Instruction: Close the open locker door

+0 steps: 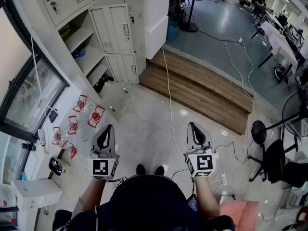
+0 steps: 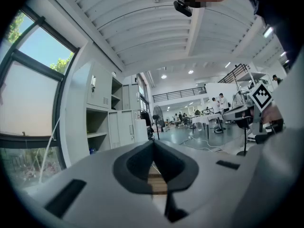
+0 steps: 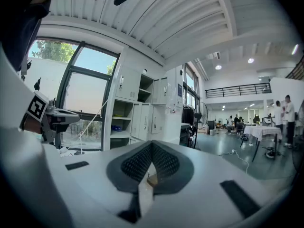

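Note:
The grey locker unit (image 1: 86,42) stands against the left wall, well ahead of me. Its shelves are exposed, and an upper door (image 1: 115,28) and a lower door (image 1: 123,66) hang open towards the room. My left gripper (image 1: 109,127) and right gripper (image 1: 192,125) are held level side by side in front of my body, far short of the locker. Both are shut with nothing between the jaws. The left gripper view shows its tips (image 2: 153,143) meeting, with the locker (image 2: 102,122) beyond. In the right gripper view the tips (image 3: 151,145) also meet, and the open doors (image 3: 142,120) show ahead.
Several red-and-clear objects (image 1: 79,119) lie on the floor at the left by the window (image 1: 29,100). A white cable (image 1: 169,95) runs across the floor to a wooden step (image 1: 197,88). At the right stand a chair (image 1: 274,160) and a fan (image 1: 294,110).

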The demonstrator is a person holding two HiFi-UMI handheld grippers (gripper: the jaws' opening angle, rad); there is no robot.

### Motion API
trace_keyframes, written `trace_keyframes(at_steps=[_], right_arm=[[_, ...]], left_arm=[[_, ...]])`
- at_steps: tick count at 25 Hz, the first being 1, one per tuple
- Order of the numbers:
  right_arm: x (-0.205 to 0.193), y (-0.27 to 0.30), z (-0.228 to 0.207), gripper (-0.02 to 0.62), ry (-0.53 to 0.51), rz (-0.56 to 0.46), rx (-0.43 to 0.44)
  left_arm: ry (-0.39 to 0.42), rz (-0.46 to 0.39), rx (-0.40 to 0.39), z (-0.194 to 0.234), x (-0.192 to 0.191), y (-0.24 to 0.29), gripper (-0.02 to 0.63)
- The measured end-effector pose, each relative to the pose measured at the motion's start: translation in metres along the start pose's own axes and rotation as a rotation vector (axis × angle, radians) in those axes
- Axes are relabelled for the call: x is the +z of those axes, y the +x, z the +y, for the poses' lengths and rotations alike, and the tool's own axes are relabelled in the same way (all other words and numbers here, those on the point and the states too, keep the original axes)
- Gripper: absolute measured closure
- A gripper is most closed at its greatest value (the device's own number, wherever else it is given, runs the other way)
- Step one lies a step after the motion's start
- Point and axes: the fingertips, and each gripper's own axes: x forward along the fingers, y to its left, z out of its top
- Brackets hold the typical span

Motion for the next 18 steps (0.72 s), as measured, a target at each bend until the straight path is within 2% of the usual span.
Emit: trace_keyframes(at_steps=[3,9,18], right_arm=[[-0.0001,-0.0003,0.0012,0.6,0.001,0.002,0.001],[-0.0001,0.0002,0.0019,0.6,-0.002,0.004,0.004],[0.0033,0.0072,0.0046,0.598,-0.017,-0.001,0.018]], left_arm=[[0.026,0.031,-0.002,0.0034,-0.0104,-0.004,0.603],[-0.002,0.014,0.002,0.0002,-0.0029,-0.0029,0.603],[0.003,0.018,-0.003,0.0024,-0.0042,0.0012,0.603]])
